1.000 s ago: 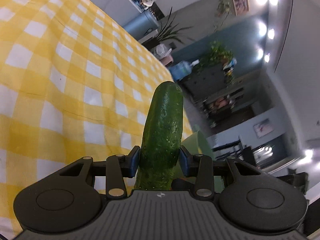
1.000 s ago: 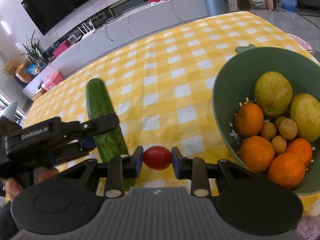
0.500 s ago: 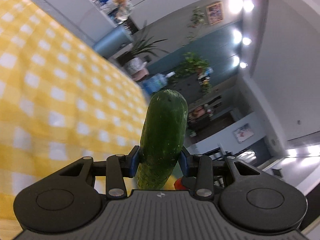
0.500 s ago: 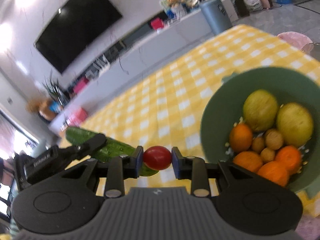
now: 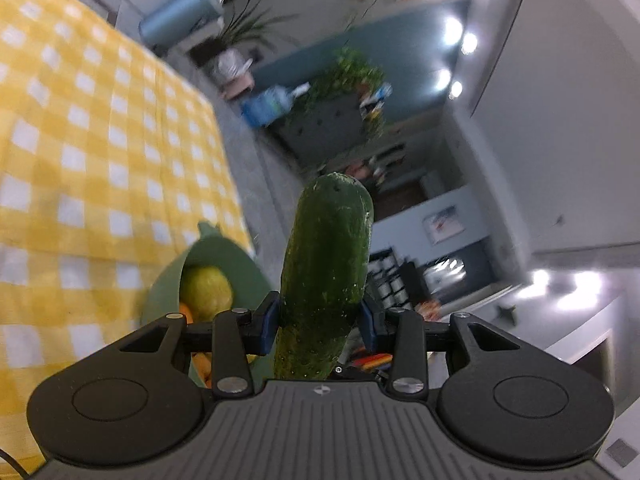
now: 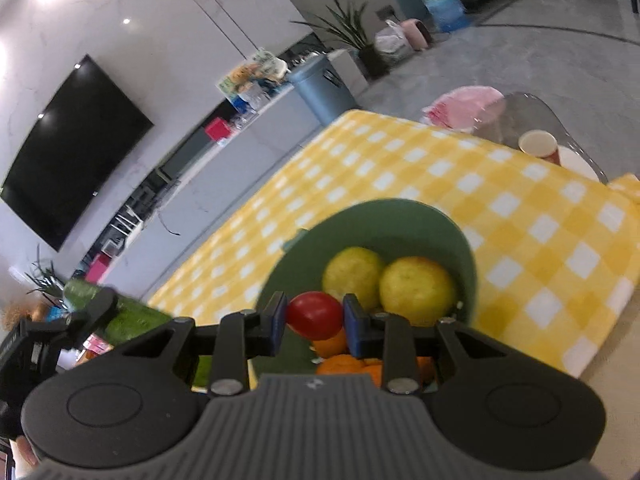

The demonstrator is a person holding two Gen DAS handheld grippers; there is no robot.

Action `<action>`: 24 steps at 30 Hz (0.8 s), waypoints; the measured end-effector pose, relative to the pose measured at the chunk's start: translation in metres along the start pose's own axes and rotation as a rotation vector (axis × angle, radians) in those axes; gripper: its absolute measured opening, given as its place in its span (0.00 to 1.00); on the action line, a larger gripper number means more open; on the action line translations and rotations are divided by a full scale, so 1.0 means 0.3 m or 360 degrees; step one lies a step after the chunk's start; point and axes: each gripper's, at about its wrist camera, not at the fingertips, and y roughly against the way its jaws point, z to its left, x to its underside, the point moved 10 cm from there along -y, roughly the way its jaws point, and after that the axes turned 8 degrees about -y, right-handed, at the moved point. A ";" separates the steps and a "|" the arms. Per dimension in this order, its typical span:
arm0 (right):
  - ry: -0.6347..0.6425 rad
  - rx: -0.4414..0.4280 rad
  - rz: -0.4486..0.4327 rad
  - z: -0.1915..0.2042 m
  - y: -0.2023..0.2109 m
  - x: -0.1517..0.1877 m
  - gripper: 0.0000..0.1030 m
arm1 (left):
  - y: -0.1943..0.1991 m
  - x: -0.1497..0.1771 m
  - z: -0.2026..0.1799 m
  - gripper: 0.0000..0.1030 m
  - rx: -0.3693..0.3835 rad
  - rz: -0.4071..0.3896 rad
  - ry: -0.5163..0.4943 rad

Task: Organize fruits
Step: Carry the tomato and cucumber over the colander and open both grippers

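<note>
With the right gripper (image 6: 315, 316) clamping the tomato (image 6: 315, 315) and the left gripper (image 5: 319, 316) clamping the cucumber (image 5: 325, 268), centre each over the green bowl (image 6: 400, 220) ahead before releasing.

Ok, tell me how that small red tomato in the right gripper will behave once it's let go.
The tomato looks round and smooth, so it will probably roll. Glossy skin suggests slipperiness; likely soft, so the right gripper shouldn't squeeze harder. Dropped into the green bowl, it should settle among the fruit.

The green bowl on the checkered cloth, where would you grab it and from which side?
Pinch the green bowl by its thin upright wall, coming from above at the far rim, probably: that stretch is bare, while the yellow fruits and oranges crowd the near side.
</note>
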 end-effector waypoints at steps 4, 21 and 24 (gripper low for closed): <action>0.0078 0.0114 0.0051 -0.036 -0.019 0.016 0.27 | -0.115 0.067 0.031 0.43 -0.0123 0.0181 -0.0056; -0.0015 0.0192 0.0009 -0.140 -0.024 -0.022 0.59 | -0.204 0.084 0.036 0.48 -0.0251 0.0349 -0.0074; -0.0044 0.0177 0.0008 -0.144 -0.024 -0.026 0.59 | -0.168 0.091 0.017 0.56 -0.0335 0.0320 -0.0105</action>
